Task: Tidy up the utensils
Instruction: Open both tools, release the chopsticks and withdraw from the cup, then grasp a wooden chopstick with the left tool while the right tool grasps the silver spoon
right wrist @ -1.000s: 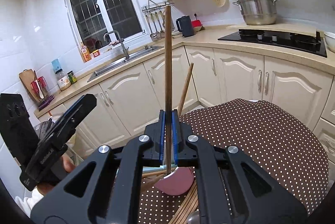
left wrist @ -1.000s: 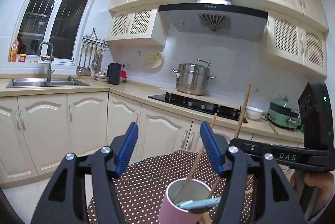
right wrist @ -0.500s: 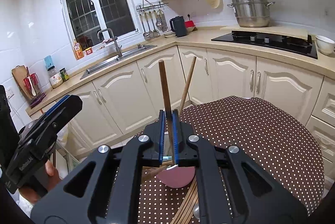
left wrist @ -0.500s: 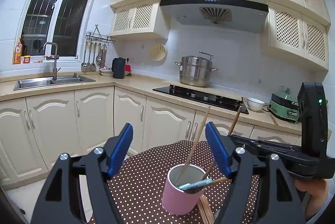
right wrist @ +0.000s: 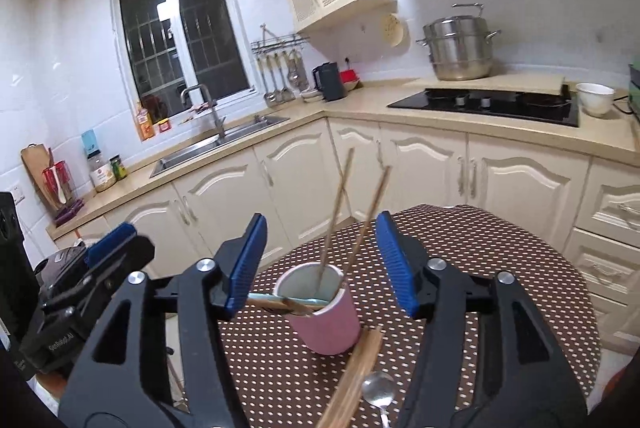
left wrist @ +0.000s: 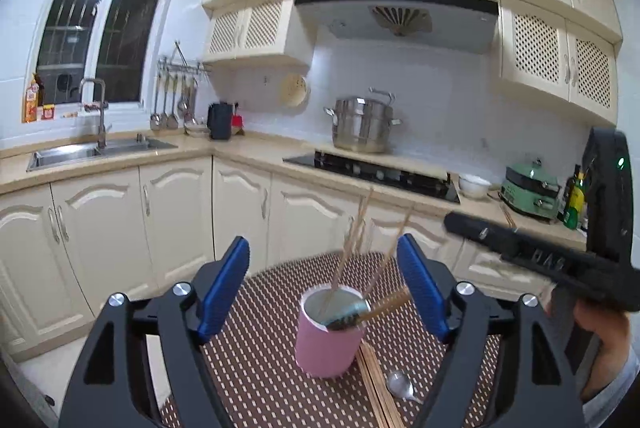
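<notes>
A pink cup (left wrist: 328, 340) (right wrist: 326, 324) stands on the brown dotted tablecloth (left wrist: 260, 368). Two wooden chopsticks (left wrist: 352, 240) (right wrist: 340, 211) lean upright inside it. A wooden-handled utensil (left wrist: 384, 306) (right wrist: 280, 303) lies across its rim. My left gripper (left wrist: 322, 260) hovers just short of the cup, its jaws opening and nothing pressed between the pads. My right gripper (right wrist: 322, 228) is opening too; the cup and chopsticks show beyond its gap, free of the pads. Each gripper shows in the other's view, the right gripper (left wrist: 520, 252) and the left gripper (right wrist: 108, 256).
A bundle of loose chopsticks (left wrist: 374, 380) (right wrist: 356, 368) and a metal spoon (left wrist: 400, 384) (right wrist: 378, 390) lie on the cloth in front of the cup. Behind run kitchen cabinets, a sink (left wrist: 100, 147), a hob with a steel pot (left wrist: 364, 125) and a green cooker (left wrist: 528, 191).
The right gripper let go of the chopstick it held upright, and it now stands in the cup. Both grippers drew back from the cup. The left jaws spread wider.
</notes>
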